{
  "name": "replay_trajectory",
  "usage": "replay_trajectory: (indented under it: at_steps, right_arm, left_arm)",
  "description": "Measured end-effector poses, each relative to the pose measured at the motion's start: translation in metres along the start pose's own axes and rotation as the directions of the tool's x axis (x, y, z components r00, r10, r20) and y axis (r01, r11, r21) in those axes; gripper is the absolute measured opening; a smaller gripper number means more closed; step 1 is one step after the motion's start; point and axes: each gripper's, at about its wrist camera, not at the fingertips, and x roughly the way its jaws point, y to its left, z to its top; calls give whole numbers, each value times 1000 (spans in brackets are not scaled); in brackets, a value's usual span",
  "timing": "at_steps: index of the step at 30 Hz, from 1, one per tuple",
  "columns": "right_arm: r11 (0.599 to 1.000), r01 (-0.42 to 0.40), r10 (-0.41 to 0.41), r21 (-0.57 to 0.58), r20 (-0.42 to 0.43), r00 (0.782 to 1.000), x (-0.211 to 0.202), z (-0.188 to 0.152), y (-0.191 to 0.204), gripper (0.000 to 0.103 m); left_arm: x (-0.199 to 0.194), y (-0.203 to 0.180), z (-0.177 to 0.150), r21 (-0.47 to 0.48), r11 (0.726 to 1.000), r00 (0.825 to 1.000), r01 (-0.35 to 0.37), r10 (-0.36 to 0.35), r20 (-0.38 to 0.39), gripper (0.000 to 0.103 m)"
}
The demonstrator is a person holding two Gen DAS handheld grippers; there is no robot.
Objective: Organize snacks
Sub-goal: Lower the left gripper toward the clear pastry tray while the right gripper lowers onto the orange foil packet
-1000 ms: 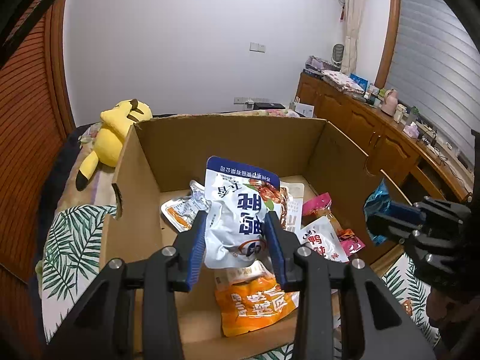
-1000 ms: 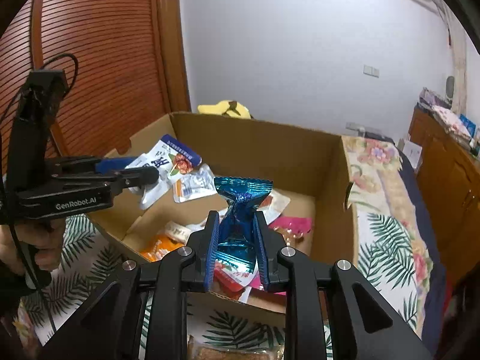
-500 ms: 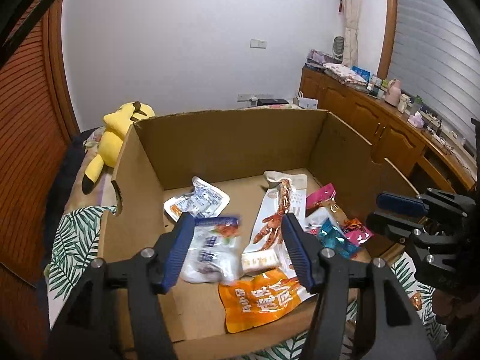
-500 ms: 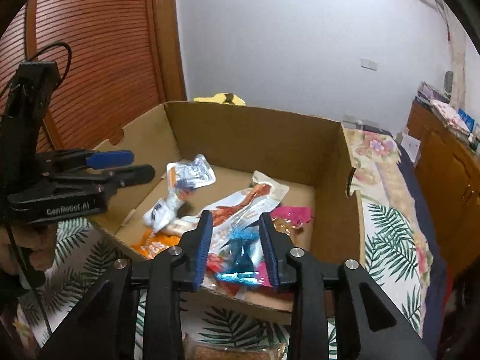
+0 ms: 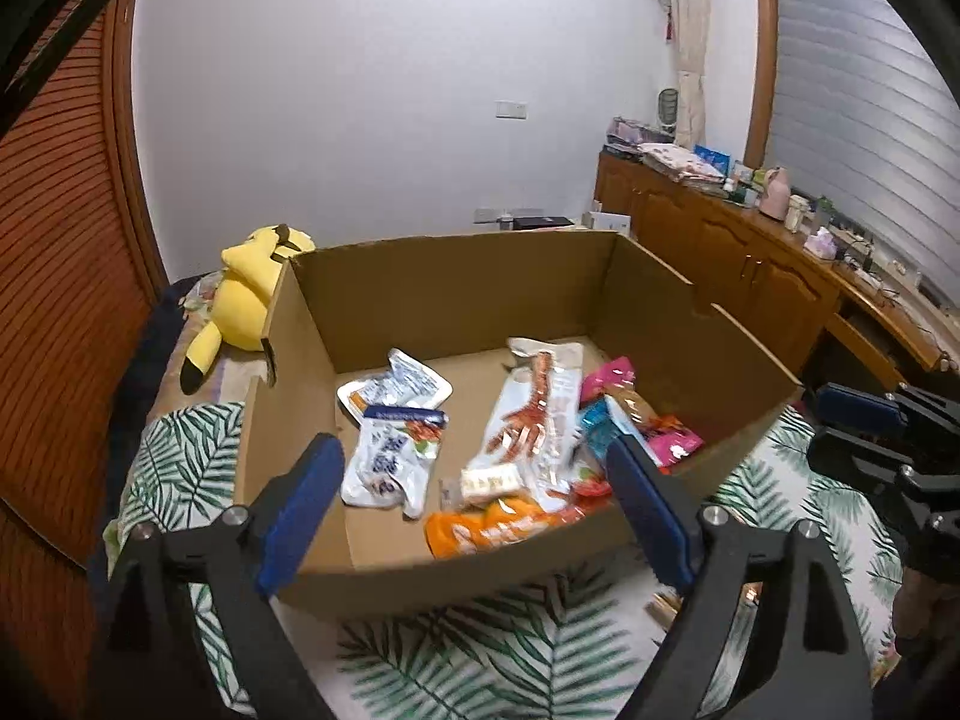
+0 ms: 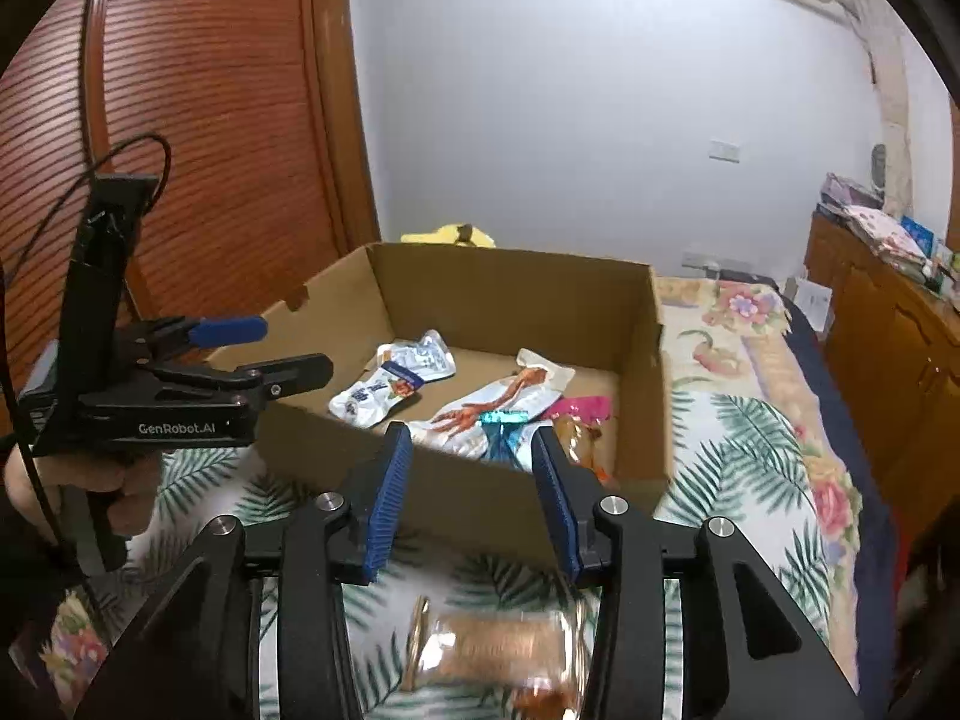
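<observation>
The box [image 5: 456, 300] rests on the bed [image 5: 480, 654], with the white pouch [image 5: 390, 462] and blue packet [image 6: 503, 435] lying inside it among other snacks. The left tool [image 5: 474, 504] and right tool [image 6: 474, 492] hover at the box's near wall. Both have just been opening, jaws apart with nothing gripped.

A plain white wall [image 5: 390, 90] faces a slatted wooden door [image 6: 198, 138]. Wooden cabinets [image 5: 720, 258] line the side beneath a shuttered window [image 5: 852, 120].
</observation>
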Motion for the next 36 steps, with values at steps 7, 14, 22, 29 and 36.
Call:
replay_trajectory:
  at_steps: [7, 14, 22, 29, 36]
  right_arm:
    - [999, 50, -50, 17, -4, 999, -42, -31, -1, 53]
    - [994, 93, -92, 57, -19, 996, -73, -57, -8, 53]
    - [991, 120, -117, 61, -48, 992, -88, -80, -10, 53]
    - [990, 126, -120, 61, -90, 989, -79, -95, -24, 53]
    - [992, 111, -102, 51, -162, 982, -50, -109, -42, 53]
  left_arm:
    - [-32, -19, -21, 25, 999, 1000, 23, -24, 0, 92]
    - [-51, -49, -48, 99, 994, 998, 56, -52, -43, 92]
    - [-66, -72, -75, 111, 989, 994, 102, -97, -51, 92]
    - [-57, -83, -89, 113, 985, 990, 133, -127, -61, 92]
    - [-28, -94, -100, 108, 984, 986, 144, -134, -95, 92]
